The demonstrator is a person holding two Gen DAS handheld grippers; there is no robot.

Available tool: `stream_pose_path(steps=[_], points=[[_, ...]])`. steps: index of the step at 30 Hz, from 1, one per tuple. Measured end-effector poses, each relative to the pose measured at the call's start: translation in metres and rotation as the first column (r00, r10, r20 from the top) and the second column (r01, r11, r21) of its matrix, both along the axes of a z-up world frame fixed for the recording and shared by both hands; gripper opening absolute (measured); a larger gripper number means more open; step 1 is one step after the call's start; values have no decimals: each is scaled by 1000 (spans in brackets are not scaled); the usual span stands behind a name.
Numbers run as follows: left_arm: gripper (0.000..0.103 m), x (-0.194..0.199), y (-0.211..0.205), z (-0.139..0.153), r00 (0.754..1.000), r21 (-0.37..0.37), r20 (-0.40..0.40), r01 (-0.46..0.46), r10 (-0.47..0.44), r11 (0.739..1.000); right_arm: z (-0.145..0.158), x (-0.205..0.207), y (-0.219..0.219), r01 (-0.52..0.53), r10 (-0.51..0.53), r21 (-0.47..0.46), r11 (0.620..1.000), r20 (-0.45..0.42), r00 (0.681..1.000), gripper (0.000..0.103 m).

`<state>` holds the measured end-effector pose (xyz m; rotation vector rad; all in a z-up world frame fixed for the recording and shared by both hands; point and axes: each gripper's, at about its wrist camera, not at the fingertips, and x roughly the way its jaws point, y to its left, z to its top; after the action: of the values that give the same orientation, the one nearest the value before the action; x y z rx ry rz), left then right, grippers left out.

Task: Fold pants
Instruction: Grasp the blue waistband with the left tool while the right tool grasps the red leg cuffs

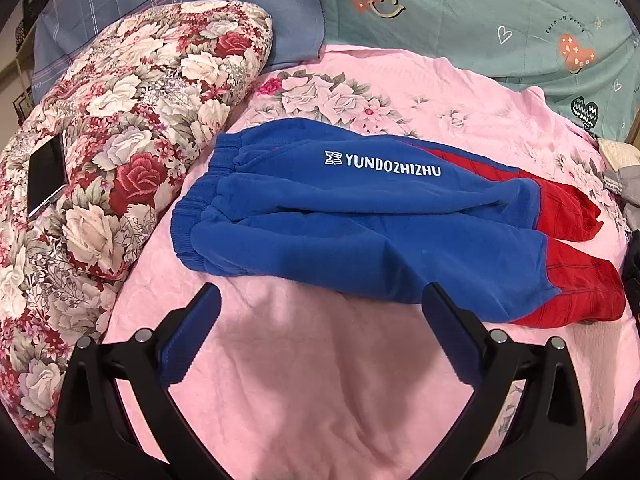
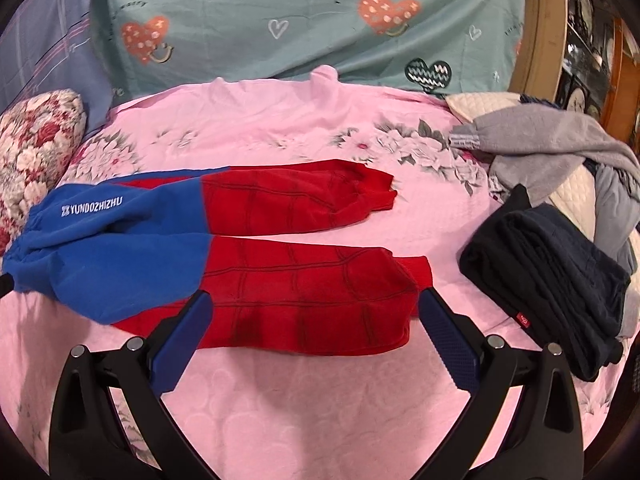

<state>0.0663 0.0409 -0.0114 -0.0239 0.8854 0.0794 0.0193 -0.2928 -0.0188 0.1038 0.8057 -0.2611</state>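
Note:
A pair of blue and red fleece pants point(image 1: 360, 216) lies flat on the pink bedsheet point(image 1: 320, 380), waistband to the left, red lower legs to the right. White lettering runs along the upper blue leg. My left gripper point(image 1: 320, 292) is open and empty, just in front of the blue part's near edge. In the right wrist view the pants point(image 2: 280, 264) stretch across the bed, the two red legs lying side by side. My right gripper point(image 2: 314, 300) is open and empty, its fingers straddling the near red leg close to its cuff.
A floral quilt roll point(image 1: 120, 140) with a phone point(image 1: 46, 174) on it lies left of the waistband. A folded dark garment point(image 2: 552, 288) and a grey garment pile point(image 2: 560, 148) sit right of the cuffs. Teal and blue bedding point(image 2: 300, 20) lines the back.

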Motion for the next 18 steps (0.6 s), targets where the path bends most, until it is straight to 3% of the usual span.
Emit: stream_pose_path(steps=[3, 7, 11, 18], points=[[101, 7, 4, -4, 1000, 1, -18, 7, -7, 1000, -2, 6, -7, 15, -15, -9, 1000, -9, 1000, 102], [101, 22, 37, -19, 994, -100, -103, -51, 41, 994, -9, 14, -21, 42, -44, -22, 999, -48, 998, 102], [101, 32, 82, -37, 975, -43, -155, -169, 160, 985, -20, 16, -44, 106, -108, -32, 994, -87, 990, 102], [96, 31, 126, -49, 957, -49, -201, -221, 207, 974, -39, 11, -73, 180, -181, -17, 983, -135, 974, 102]])
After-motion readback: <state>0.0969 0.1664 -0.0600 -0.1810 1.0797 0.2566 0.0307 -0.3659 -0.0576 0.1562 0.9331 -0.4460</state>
